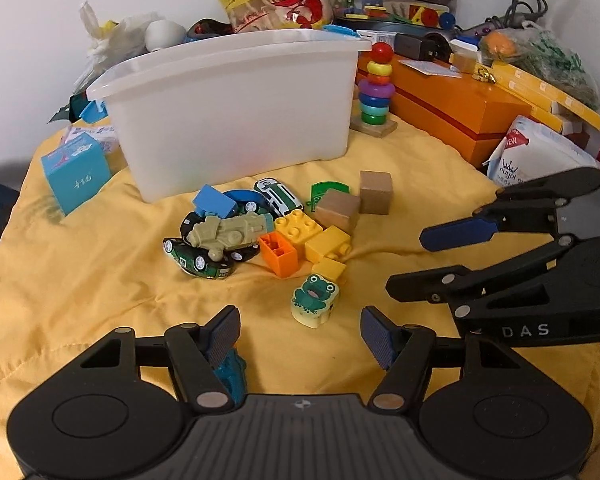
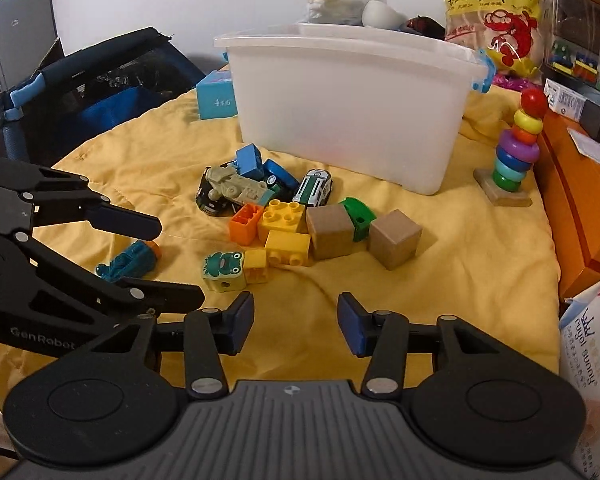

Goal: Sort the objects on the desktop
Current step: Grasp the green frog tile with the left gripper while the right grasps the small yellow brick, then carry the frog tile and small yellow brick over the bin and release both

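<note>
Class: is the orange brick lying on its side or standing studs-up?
On its side: the orange brick shows its hollow underside sideways, beside the yellow brick.

Yellow cloth [image 1: 100, 264] matt, creased; bin [image 1: 236, 116] translucent smooth plastic; two cubes [image 2: 396, 238] matt wood; bricks [image 2: 282, 216] glossy plastic.

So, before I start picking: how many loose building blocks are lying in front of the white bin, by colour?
yellow bricks: 3
orange brick: 1
blue brick: 1
green brick: 1
wooden cubes: 2
frog block: 1
Total: 9
</note>
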Demonstrator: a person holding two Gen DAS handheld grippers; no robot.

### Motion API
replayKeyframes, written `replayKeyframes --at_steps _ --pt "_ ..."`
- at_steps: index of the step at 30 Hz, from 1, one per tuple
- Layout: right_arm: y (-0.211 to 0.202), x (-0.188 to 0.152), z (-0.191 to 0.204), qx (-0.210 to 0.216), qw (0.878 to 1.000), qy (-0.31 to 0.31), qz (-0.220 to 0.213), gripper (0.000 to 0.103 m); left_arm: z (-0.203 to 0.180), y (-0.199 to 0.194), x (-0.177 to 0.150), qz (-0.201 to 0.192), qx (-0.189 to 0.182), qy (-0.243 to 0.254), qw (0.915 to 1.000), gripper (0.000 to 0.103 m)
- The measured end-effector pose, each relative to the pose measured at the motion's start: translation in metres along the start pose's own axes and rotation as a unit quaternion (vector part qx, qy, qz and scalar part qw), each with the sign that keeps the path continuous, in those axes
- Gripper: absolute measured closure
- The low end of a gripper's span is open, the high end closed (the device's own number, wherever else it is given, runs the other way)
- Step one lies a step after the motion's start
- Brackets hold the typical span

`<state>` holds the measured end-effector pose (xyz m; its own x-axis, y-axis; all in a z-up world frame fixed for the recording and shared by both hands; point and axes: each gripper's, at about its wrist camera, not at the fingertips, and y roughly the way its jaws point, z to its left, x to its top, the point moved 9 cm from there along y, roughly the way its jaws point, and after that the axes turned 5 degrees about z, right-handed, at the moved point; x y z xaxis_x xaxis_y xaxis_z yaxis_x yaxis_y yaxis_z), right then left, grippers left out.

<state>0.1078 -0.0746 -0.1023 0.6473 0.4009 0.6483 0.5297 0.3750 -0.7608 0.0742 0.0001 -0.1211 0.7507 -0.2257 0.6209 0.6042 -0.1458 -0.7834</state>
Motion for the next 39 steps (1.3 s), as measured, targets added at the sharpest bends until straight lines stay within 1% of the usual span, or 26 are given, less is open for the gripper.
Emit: replayKeyframes --at_steps 1,3,5,6,7,8,11,13,15,17,19,21,23,24,28,30,34,37,39 --pt "0.000 -0.001 -0.001 0.000 1.000 0.002 -0.001 0.053 0.000 0.001 0.001 0.000 -0.002 0.000 1.0000 0.034" --pt "-0.001 0.000 -0.003 -0.001 1.000 0.003 -0.003 0.055 -0.002 0.004 0.002 0.000 -0.007 0.007 1.0000 0.040" --pt "-0.002 0.001 -0.005 0.003 1.000 0.006 0.000 0.061 -0.004 0.012 0.004 0.005 -0.010 0.029 0.9995 0.056" --pt "-0.002 0.002 -0.006 0.003 1.000 0.010 0.001 0.061 -0.004 0.018 0.005 0.014 -0.008 0.041 0.9990 0.060" --pt "-0.002 0.002 -0.008 0.002 1.000 0.014 0.002 0.063 -0.004 0.025 0.006 0.021 -0.007 0.050 0.9985 0.064" --pt "-0.003 0.003 -0.009 0.002 1.000 0.015 0.001 0.065 -0.005 0.030 0.007 0.021 -0.013 0.056 0.9981 0.064" --pt "-0.005 0.004 -0.009 -0.001 1.000 0.011 -0.002 0.065 -0.010 0.040 0.010 0.021 -0.023 0.071 0.9970 0.064" --pt "-0.005 0.004 -0.008 0.001 1.000 0.010 -0.002 0.065 -0.013 0.040 0.010 0.020 -0.030 0.070 0.9969 0.071" --pt "-0.005 0.005 -0.006 0.003 1.000 0.008 -0.002 0.065 -0.011 0.031 0.007 0.022 -0.032 0.053 0.9978 0.071" --pt "-0.005 0.009 -0.001 0.010 1.000 -0.001 -0.008 0.066 -0.007 0.021 -0.003 0.038 -0.037 0.032 0.9981 0.071" --pt "-0.002 0.015 0.008 0.016 1.000 -0.021 -0.011 0.066 -0.006 0.011 -0.017 0.050 -0.048 0.013 0.9975 0.071" --pt "0.005 0.022 0.019 0.012 0.998 -0.054 -0.010 0.070 -0.007 0.003 -0.031 0.059 -0.046 0.013 0.9971 0.071" --pt "0.015 0.027 0.030 0.005 0.996 -0.089 -0.005 0.077 -0.009 -0.001 -0.039 0.061 -0.044 0.016 0.9970 0.071" --pt "0.020 0.030 0.035 0.004 0.995 -0.102 -0.001 0.078 -0.009 -0.002 -0.041 0.062 -0.043 0.015 0.9970 0.071" --pt "0.042 0.026 0.043 -0.010 0.991 -0.125 0.036 0.086 -0.005 -0.005 -0.046 0.060 -0.039 0.001 0.9974 0.071" --pt "0.038 0.020 0.041 -0.015 0.992 -0.123 0.034 0.086 -0.002 -0.006 -0.046 0.059 -0.038 -0.005 0.9976 0.071" --pt "0.017 0.005 0.035 0.002 0.995 -0.100 0.023 0.086 -0.001 -0.008 -0.047 0.053 -0.037 -0.012 0.9978 0.071" --pt "0.010 -0.019 0.025 0.011 0.996 -0.069 0.049 0.086 -0.001 -0.006 -0.046 0.053 -0.040 -0.020 0.9976 0.071" --pt "0.004 -0.031 0.020 0.010 0.997 -0.058 0.052 0.086 -0.003 -0.005 -0.045 0.053 -0.042 -0.018 0.9976 0.070"
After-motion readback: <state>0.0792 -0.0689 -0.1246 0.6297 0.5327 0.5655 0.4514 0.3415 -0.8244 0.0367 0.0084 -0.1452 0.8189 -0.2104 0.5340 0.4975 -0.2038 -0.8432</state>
